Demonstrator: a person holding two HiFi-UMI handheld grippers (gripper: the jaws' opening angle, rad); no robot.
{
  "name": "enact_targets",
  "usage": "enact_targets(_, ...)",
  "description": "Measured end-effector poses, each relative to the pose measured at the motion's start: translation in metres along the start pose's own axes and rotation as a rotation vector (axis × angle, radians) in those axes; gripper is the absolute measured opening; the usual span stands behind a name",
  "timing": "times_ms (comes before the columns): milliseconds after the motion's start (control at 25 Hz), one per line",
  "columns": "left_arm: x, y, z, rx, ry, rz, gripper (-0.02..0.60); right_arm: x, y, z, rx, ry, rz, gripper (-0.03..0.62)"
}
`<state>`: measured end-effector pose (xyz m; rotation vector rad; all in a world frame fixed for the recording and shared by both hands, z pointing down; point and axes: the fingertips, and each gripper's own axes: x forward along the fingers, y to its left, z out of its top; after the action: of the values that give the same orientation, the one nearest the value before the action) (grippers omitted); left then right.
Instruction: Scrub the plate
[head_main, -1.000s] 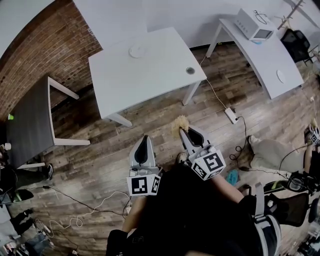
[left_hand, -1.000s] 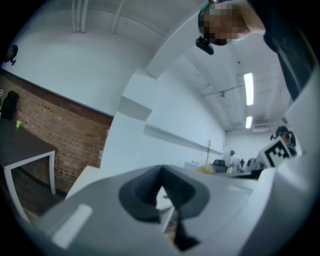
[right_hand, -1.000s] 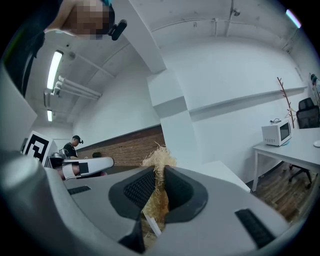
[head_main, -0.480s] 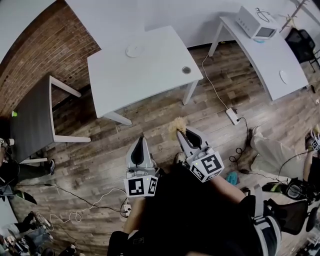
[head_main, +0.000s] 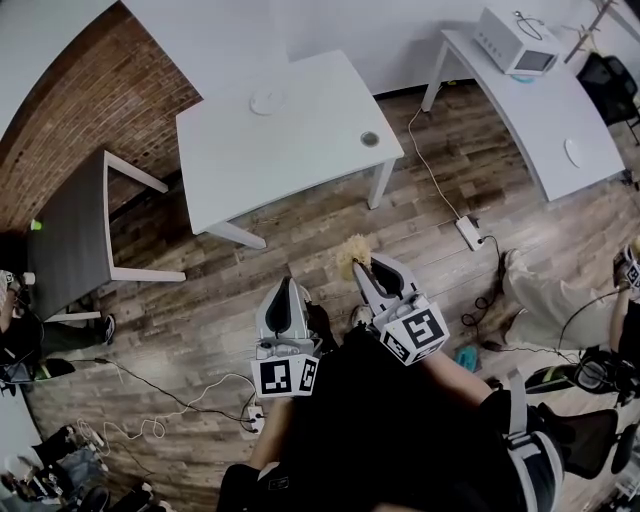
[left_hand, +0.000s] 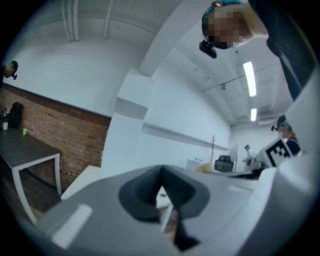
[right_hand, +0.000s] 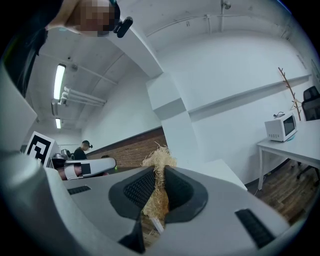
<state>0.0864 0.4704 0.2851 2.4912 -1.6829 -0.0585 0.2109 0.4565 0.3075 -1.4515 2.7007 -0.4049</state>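
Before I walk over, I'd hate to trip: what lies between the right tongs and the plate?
Head view: only bare wooden floor and the top of the white table lie between the right tongs, shut on a straw scrubber, and the plate.

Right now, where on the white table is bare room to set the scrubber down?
The table is bare from the plate to the grommet and along the near edge. Only the far edge, at the plate, is taken.

the left gripper (head_main: 285, 290) is carried slightly lower in the head view, and a dark shoe (head_main: 321, 326) is now exposed beside it.
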Motion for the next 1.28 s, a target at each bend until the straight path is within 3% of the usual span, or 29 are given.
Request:
enact_targets(600, 0.058, 0.034, -0.001, -0.021, -0.016, -0.013, 0.003, 0.054, -0.029, 0.001, -0.010, 0.014, -0.035, 0.051)
enact_targets(1280, 0.155, 0.124, 0.011, -0.079, -0.013, -0.058, 0.003, 0.175, -0.049, 0.019, -0.027, 0.042, -0.086, 0.051)
